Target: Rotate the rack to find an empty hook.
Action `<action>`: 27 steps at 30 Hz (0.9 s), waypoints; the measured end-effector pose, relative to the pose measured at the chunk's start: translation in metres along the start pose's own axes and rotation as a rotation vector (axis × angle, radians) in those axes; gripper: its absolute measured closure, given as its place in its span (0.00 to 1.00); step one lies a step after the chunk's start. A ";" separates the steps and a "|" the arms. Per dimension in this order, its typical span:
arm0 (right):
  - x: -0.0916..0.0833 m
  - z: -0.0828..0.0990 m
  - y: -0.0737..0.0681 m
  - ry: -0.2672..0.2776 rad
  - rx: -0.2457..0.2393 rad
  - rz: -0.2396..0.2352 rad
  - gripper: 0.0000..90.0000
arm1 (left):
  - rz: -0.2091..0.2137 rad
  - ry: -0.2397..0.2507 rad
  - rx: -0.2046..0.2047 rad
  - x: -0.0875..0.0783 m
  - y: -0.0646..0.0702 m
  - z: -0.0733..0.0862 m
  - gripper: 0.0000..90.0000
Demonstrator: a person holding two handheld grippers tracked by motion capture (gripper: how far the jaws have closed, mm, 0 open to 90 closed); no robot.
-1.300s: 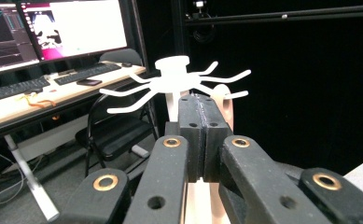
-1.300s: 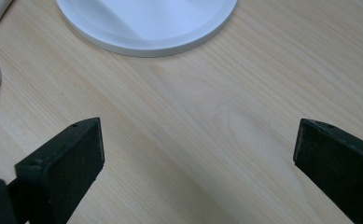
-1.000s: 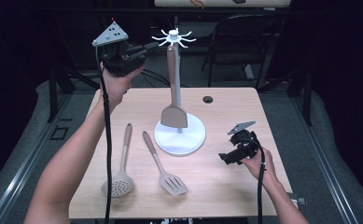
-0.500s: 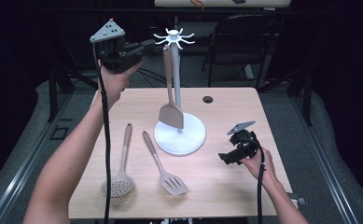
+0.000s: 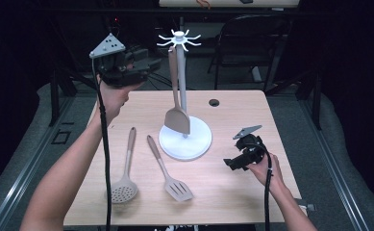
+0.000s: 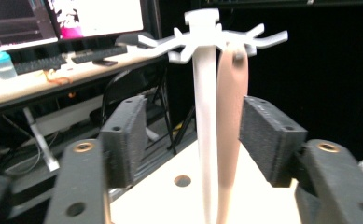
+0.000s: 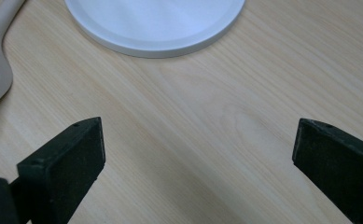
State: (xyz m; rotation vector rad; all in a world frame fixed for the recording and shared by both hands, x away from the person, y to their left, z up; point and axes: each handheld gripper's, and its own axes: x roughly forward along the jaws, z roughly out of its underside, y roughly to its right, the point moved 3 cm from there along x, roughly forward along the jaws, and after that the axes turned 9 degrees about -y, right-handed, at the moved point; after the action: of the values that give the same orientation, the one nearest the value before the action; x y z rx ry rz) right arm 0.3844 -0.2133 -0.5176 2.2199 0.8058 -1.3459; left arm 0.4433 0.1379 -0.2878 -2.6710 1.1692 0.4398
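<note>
A white utensil rack [image 5: 181, 82] with hooked arms on top stands on a round base at the middle of the wooden table. A beige solid spatula [image 5: 176, 118] hangs from one hook, blade down. My left gripper [image 5: 151, 65] is held high, just left of the rack top. Its jaws have just been opening; the spatula's handle [image 6: 230, 116] and the rack pole [image 6: 203, 116] stand between the pads of the left gripper [image 6: 193, 135], untouched. My right gripper [image 5: 232, 162] rests open on the table right of the base, nothing between its jaws [image 7: 198, 149].
A beige skimmer [image 5: 125, 185] and a slotted spatula [image 5: 177, 187] lie side by side on the table [image 5: 271, 125] left of the rack base [image 7: 156, 23]. A small hole [image 5: 214, 102] marks the tabletop behind the rack. A desk with monitors and a chair stand beyond.
The left gripper's jaws have opened and let go of the spatula handle, which now hangs from the rack hook. The right gripper has stayed put.
</note>
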 end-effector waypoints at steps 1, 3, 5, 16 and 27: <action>0.000 -0.001 -0.001 0.004 -0.002 -0.003 0.02 | -0.002 -0.011 0.000 -0.001 0.000 0.005 0.40; 0.000 -0.001 -0.003 0.003 -0.004 -0.008 0.03 | -0.006 -0.032 -0.002 -0.001 0.001 0.016 0.35; 0.000 -0.002 -0.005 0.003 -0.009 -0.010 0.03 | -0.007 -0.043 -0.008 -0.001 0.000 0.021 0.31; 0.004 -0.006 -0.016 -0.009 -0.031 -0.037 0.05 | 0.006 -0.142 -0.097 0.005 -0.009 0.093 0.18; 0.009 -0.008 -0.023 -0.025 -0.044 -0.055 0.05 | -0.008 -0.203 -0.190 0.008 -0.021 0.150 0.16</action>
State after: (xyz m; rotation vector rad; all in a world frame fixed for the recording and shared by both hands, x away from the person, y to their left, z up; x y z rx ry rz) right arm 0.3770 -0.1888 -0.5231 2.1574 0.8847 -1.3656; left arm 0.4354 0.1905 -0.4294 -2.7051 1.1060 0.8385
